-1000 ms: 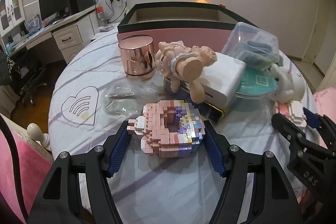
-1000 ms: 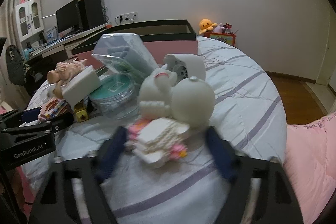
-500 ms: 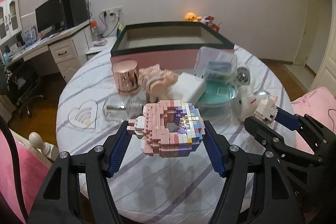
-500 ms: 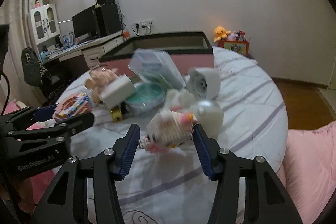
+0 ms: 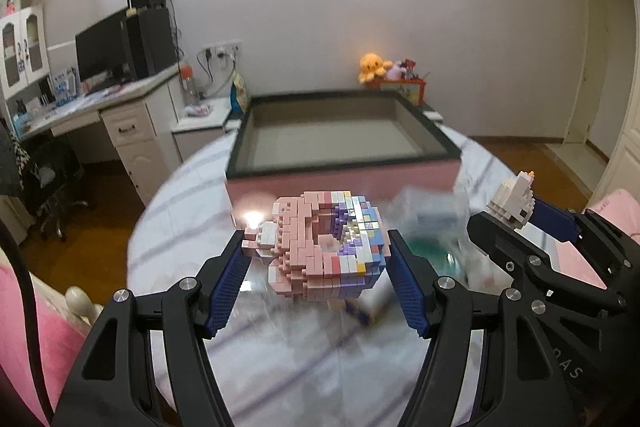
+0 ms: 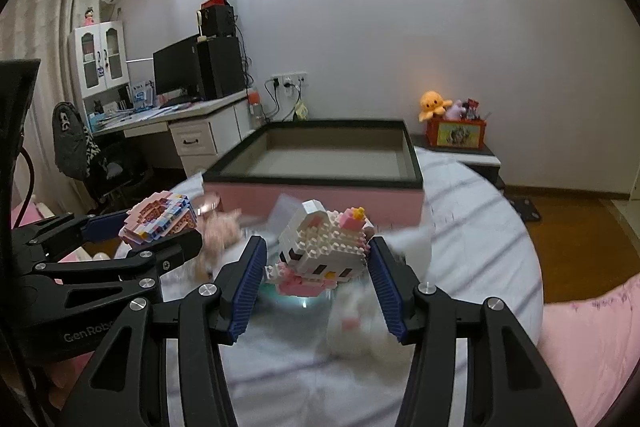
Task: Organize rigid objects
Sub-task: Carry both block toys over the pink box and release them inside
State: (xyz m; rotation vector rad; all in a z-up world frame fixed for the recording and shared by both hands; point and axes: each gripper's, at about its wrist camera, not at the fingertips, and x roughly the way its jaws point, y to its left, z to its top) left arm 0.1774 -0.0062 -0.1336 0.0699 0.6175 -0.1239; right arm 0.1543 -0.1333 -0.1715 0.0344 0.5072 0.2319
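Observation:
My left gripper is shut on a pink, purple and blue brick-built donut and holds it in the air above the round table. My right gripper is shut on a white and pink brick-built cat figure, also lifted. A large pink box with a dark rim stands open beyond both; it also shows in the right wrist view. Each gripper shows in the other's view: the right one, the left one.
The round table has a white striped cloth. Blurred items lie below the grippers: a doll, a white toy, a teal-lidded container. A desk with a monitor stands to the left. Pink bedding lies to the right.
Both grippers have risen higher with their brick figures and tilted toward the open box. The table items now sit lower and blurred in both views.

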